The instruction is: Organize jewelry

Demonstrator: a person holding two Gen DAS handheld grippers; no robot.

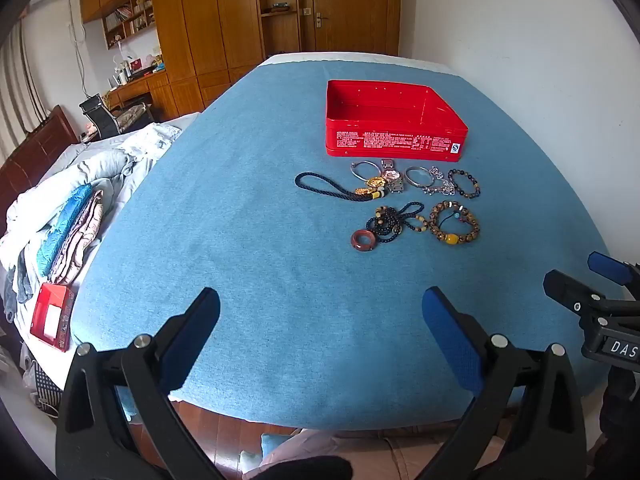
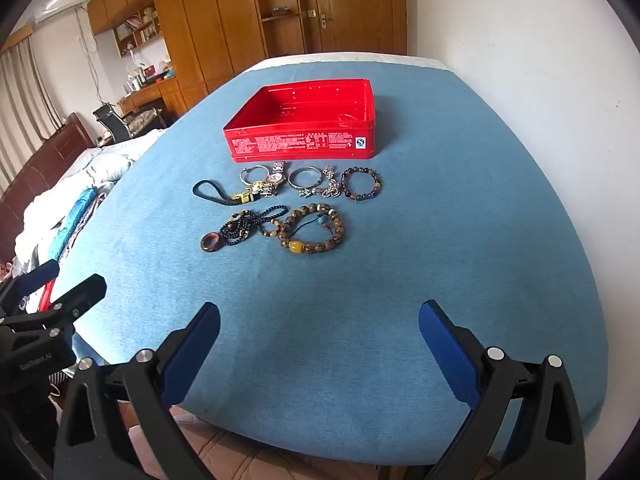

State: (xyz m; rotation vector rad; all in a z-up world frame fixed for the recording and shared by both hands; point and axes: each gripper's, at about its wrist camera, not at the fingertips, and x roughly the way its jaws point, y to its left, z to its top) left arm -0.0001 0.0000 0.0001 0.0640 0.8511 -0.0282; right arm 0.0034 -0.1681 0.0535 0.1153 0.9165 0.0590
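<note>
Both tongs are held spread wide and empty above the near edge of the blue-covered desk [image 2: 460,240]: left tongs [image 1: 320,312], right tongs [image 2: 320,326]. Nothing is between either pair of pads.

The jewelry is laid in two rows just in front of the open red tin [image 2: 304,120], apart from it. Back row: dark cord loop with gold charm [image 2: 224,192], silver bangle [image 2: 306,178], watch [image 2: 276,178], mixed-bead bracelet [image 2: 362,184]. Front row: brown ring pendant [image 2: 211,240], black bead strand [image 2: 244,226], amber-bead bracelet [image 2: 316,230].

Risks judged from this layout:
- The pieces lie touching or overlapping; a pinch on one is likely to drag a neighbour, above all where the black bead strand is tangled with the pendant and a small bracelet.
- Round beads may roll out from wide pads if pinched off-centre.
- The cloth may be caught and bunched by a low approach.
- The tin may be pushed back if its near wall is struck.

Not resolved:
- Whether the tin has compartments; none is seen, and its near floor is hidden by the wall.
- The silver cluster beside the bangle is too small to identify.
- How the watch and gold charm overlap.
- The right tongs are cut off at the edge of the left view.
</note>
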